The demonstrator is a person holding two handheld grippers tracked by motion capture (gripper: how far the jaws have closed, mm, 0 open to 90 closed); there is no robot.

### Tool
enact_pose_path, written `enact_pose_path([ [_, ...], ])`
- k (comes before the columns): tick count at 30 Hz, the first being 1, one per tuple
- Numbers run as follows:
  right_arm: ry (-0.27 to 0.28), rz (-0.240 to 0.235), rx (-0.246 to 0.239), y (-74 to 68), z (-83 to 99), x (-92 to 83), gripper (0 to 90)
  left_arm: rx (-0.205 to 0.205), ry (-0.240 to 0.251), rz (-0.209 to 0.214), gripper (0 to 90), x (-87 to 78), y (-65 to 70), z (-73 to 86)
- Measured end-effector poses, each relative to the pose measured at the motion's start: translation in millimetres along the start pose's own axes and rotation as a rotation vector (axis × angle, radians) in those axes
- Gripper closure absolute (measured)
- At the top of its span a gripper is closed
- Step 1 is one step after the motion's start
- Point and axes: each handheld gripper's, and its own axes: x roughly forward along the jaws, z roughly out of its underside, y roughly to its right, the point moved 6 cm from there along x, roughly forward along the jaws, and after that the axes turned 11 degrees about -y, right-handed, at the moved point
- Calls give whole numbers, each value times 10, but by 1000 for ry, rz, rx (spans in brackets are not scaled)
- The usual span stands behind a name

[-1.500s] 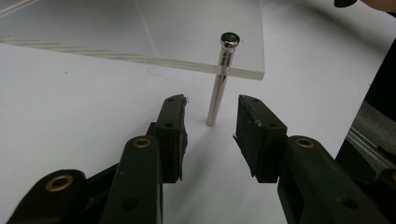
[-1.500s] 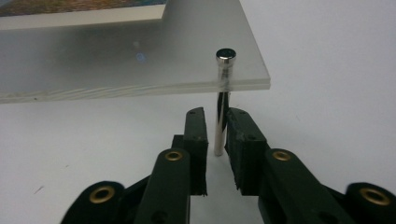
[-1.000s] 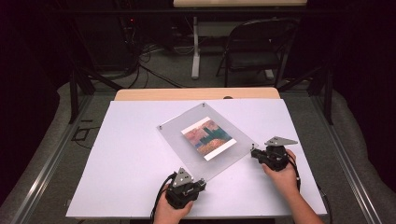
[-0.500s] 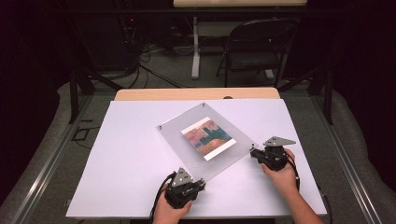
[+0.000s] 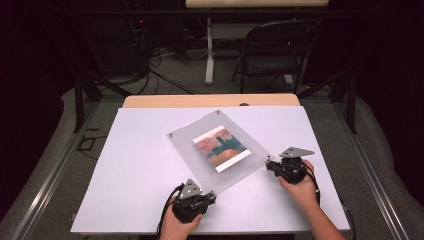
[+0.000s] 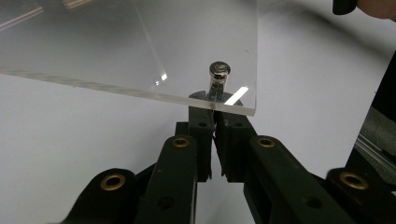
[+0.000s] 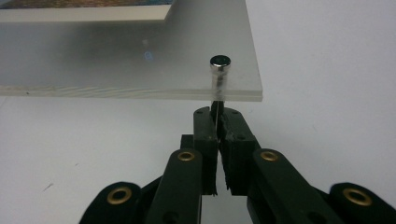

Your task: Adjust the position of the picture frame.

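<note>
Fingers of both grippers pinch the acrylic frame's corner standoffs.

A wide white rectangular surface takes up the middle of the high view, with a strip of light wooden tabletop showing along its far edge. Beyond it, on the grey floor, stands a dark folding metal chair, just beside the white upright leg of a second table. Black cables trail across the floor to the left of that leg. Grey padded matting borders the surface on both sides, with metal rails running along it.
</note>
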Motion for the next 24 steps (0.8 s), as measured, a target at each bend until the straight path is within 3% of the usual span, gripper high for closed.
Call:
enact_pose_path([
  [12,-8,-16,-17,-62,1,0,858,-5,-8,-9,851,-48,-61,24],
  [24,-13,-54,-37,-151,-1,13,856,-13,-51,-14,851,-147,-191,56],
])
